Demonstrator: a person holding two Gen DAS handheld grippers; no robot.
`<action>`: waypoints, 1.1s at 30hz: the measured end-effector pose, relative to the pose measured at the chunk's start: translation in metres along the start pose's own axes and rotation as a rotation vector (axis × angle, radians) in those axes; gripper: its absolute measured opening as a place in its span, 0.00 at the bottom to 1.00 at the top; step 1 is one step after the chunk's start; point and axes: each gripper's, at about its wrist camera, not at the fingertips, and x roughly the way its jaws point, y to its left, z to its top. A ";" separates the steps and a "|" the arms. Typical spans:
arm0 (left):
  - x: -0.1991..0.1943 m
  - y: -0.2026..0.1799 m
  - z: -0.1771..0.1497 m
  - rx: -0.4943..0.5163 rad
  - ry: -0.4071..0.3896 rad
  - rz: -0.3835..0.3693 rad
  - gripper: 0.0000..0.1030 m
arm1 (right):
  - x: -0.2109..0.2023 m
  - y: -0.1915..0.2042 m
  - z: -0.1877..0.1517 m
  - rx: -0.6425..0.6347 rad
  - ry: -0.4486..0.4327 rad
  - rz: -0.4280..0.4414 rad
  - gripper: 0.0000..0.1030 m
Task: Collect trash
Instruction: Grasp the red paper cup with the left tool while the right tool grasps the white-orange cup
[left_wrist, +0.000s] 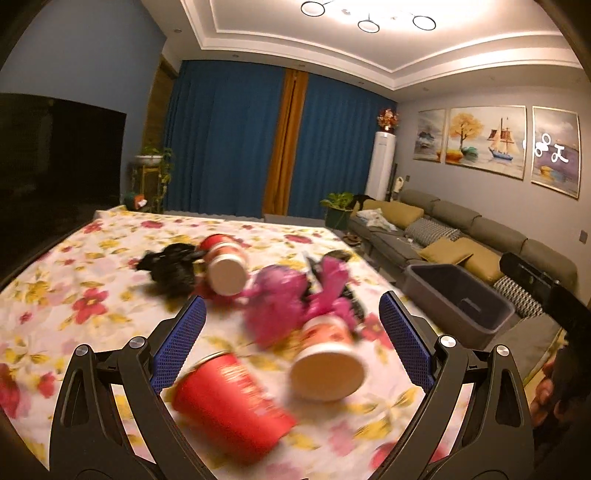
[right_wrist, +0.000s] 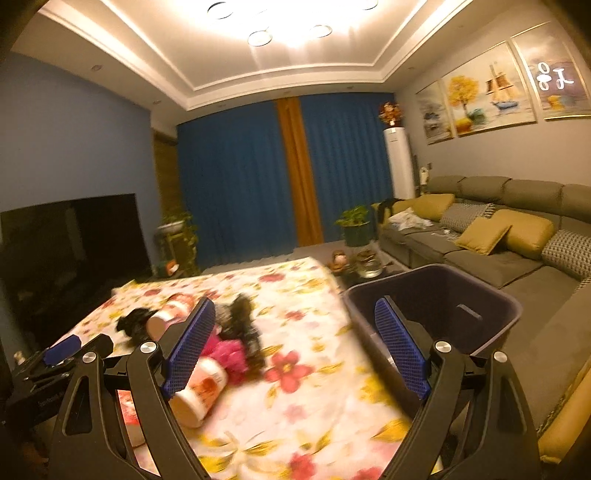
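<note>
You're over the table (left_wrist: 66, 280) with its floral cloth, and everything hangs off that table: the trash sits in a loose heap near its middle, three red paper cups on their sides, the nearest cup (left_wrist: 229, 402) just in front of your left gripper (left_wrist: 291, 339), a second cup (left_wrist: 327, 363) beside it, a third cup (left_wrist: 225, 264) farther back touching a crumpled black bag (left_wrist: 170, 267), with a pink wrapper (left_wrist: 291, 299) between them. Your left gripper's jaws stand wide apart, nothing between the pads. Your right gripper (right_wrist: 295, 347) is also spread wide and empty, aimed along the table's right edge. The grey bin (right_wrist: 491, 291) sits just off that edge, a sofa (right_wrist: 517, 236) beyond it, blue curtains (left_wrist: 229, 140) past the table's far end, and a dark television (left_wrist: 55, 155) to its left.
</note>
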 end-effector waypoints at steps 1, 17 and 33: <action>-0.004 0.007 -0.003 0.006 0.000 0.008 0.90 | 0.000 0.006 -0.003 -0.007 0.006 0.009 0.83; -0.003 0.084 -0.022 -0.039 0.117 -0.172 0.87 | 0.006 0.059 -0.018 -0.070 0.048 0.088 0.83; 0.051 0.080 -0.030 0.013 0.366 -0.361 0.34 | 0.015 0.068 -0.022 -0.092 0.074 0.098 0.83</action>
